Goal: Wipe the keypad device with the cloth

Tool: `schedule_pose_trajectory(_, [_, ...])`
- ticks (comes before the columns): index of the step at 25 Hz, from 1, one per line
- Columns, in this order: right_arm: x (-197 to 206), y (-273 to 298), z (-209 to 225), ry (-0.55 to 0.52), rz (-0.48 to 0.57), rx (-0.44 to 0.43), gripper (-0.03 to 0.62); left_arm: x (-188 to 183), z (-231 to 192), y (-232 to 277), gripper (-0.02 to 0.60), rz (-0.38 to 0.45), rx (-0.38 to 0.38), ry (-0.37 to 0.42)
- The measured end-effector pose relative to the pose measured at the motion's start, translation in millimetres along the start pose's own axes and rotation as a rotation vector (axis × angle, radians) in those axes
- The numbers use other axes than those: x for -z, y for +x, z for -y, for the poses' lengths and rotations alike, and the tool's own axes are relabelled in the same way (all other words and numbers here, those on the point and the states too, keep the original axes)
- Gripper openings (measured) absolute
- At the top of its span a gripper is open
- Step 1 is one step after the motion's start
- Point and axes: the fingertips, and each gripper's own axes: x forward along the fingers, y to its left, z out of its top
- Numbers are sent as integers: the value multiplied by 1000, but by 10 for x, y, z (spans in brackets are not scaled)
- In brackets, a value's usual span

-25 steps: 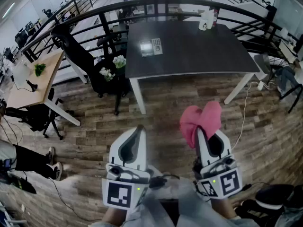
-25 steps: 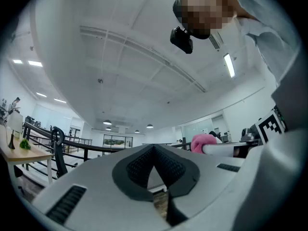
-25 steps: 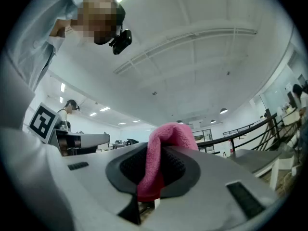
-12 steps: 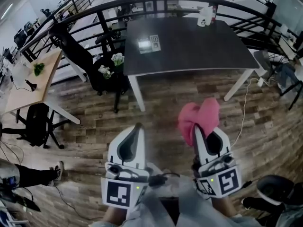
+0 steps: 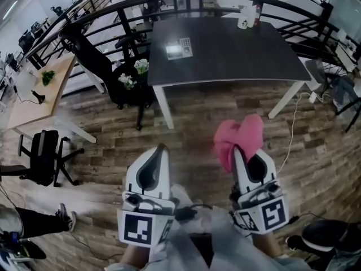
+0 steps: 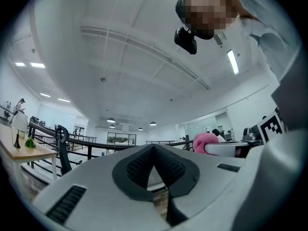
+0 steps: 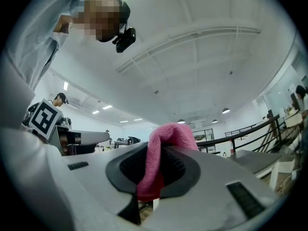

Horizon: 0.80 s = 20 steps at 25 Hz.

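Clamping pink cloth (image 5: 240, 139) in right gripper (image 5: 236, 151) jaws, left gripper (image 5: 162, 149) jaws closed empty, table (image 5: 237, 52) edge well ahead

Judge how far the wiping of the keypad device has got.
Done: the cloth is clamped in the right hand-held gripper. In hand: it is held up over the floor, short of the table. Left: all the wiping; the keypad device lies on the table untouched. The left hand-held gripper is shut, empty.
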Motion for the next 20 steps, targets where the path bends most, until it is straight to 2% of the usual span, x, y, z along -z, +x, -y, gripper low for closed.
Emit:
schedule_pose_trajectory(3, [43,30,30,6,-6,-1,55,3,-14,38,12,8,-4,0])
schedule_pose_trajectory(9, [136,149,122,22,-22,11,55,113,-68,159,12,-27,-1,2])
schedule_pose_trajectory(12, [184,251,157,17,-26,15,55,127,-161,303,12,-2,-2,2])
schedule_pose_trajectory(20, [281,642,352,-1,-51,32,55,237,-336,778,12,-21,33,-22])
